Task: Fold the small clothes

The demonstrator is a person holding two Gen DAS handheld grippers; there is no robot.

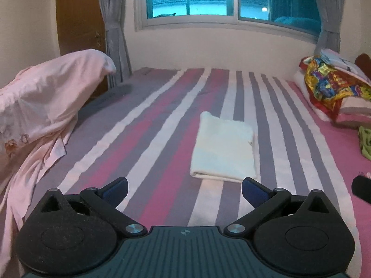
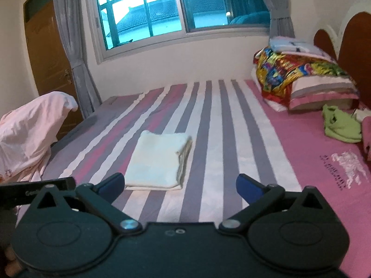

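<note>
A cream cloth lies folded into a flat rectangle on the striped bed sheet; it also shows in the right wrist view. My left gripper is open and empty, just short of the cloth's near edge. My right gripper is open and empty, with the cloth ahead toward its left finger. A crumpled green garment lies on the pink part of the sheet at the right, also at the left wrist view's right edge.
A pink draped cloth hangs at the bed's left side. Pillows with a colourful cloth sit by the headboard at the right. A window, curtains and a wooden door stand behind the bed.
</note>
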